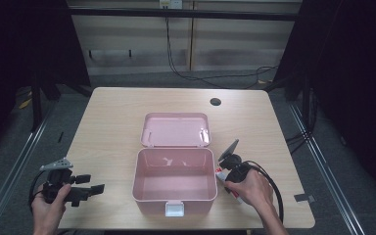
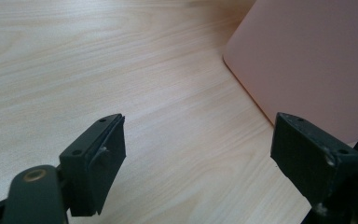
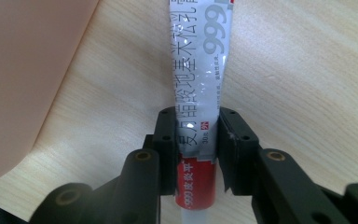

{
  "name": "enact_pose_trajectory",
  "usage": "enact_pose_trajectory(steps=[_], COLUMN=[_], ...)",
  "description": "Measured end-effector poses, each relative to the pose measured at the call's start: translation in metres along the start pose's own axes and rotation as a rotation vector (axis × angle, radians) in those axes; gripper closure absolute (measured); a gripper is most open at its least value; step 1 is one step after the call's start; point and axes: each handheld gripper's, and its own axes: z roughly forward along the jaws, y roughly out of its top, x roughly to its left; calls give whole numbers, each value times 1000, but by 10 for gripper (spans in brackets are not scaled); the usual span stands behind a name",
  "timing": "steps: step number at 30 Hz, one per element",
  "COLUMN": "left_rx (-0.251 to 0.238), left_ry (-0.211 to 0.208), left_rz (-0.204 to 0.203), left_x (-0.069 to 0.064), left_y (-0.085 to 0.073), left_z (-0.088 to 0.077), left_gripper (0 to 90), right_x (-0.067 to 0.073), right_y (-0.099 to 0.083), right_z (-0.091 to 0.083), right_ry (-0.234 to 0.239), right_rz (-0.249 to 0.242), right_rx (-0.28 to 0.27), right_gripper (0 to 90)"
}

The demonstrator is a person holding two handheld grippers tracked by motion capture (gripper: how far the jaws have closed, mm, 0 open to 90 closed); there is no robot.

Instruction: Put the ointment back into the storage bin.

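Here the right claw (image 3: 196, 140) clamps the tube (image 3: 196, 88) beside the box's wall (image 3: 28, 84).

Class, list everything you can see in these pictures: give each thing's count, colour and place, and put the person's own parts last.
Table: one, light wood, centre of the high view.
Storage box: one, pink, open and empty, mid-table.
Lid: one, pink, flipped open behind the box.
Ointment tube: one, silver with a red end, right of the box.
Cable hole: one, dark, far right of the table.
Left gripper: one, black, open, left of the box.
Right gripper: one, black, shut on the tube.
Hands: two, near edge.
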Motion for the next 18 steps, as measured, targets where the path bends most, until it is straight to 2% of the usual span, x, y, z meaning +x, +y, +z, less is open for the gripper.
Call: enact_pose_trajectory(steps=[7, 18], left_rx=[2, 1], left_ry=[-4, -6], left_rz=[2, 6], left_x=[0, 0], left_y=[0, 0], left_z=[0, 0], left_gripper=[178, 178], right_x=[-3, -7], right_y=[0, -6], right_z=[0, -9], right_ry=[24, 46], right_rz=[7, -33], right_rx=[5, -13], right_gripper=[714, 715])
